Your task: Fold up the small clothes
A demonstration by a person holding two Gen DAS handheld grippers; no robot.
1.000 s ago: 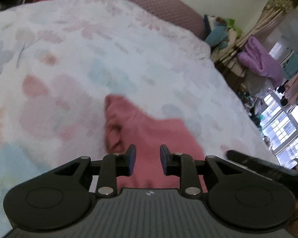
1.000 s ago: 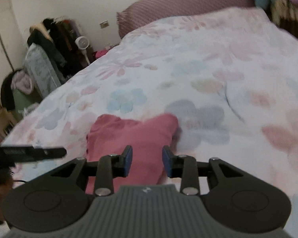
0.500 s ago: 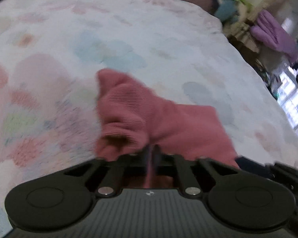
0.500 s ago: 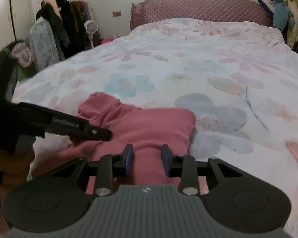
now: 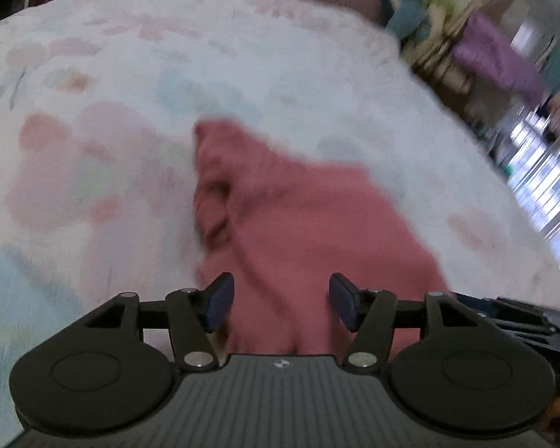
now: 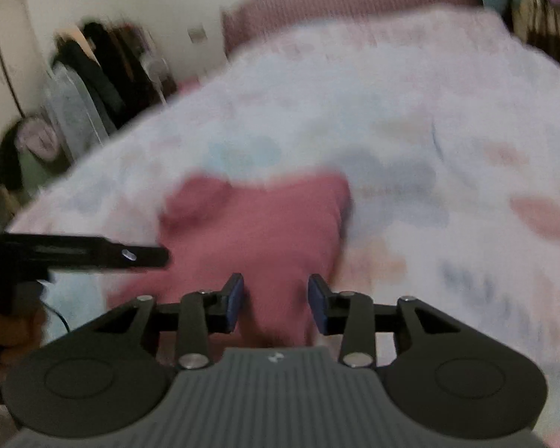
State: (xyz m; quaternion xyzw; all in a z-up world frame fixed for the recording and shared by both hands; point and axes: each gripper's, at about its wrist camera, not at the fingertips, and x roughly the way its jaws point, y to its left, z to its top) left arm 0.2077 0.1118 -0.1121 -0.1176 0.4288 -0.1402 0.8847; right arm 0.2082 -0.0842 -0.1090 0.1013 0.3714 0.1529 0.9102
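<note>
1. The left gripper (image 5: 280, 304) was wide apart, its jaws having just been opening. The small pink knitted garment (image 5: 302, 224) showed between the blue pads (image 5: 216, 306), but they did not press on it.
2. The right gripper (image 6: 276, 304) was partly open, its jaws having just been opening a little. The same pink garment (image 6: 265, 224) lay between its pads (image 6: 233, 306), and nothing was pinched.
3. In the right view, the left gripper's black finger (image 6: 104, 254) reached in from the left, just beside the garment's left edge.
4. The garment lay flat near the front edge of the white bed cover with pale flowers (image 5: 130, 74). Its long side ran away from the grippers. A bunched, wrinkled part (image 5: 212, 194) sat on its left side.
5. Past the garment, the bed cover was wide and bare, with lots of room.
6. Far back stood a pink padded headboard (image 6: 336, 3). Dark clothes (image 6: 100, 67) hung at the far left. The pictures were blurry.
</note>
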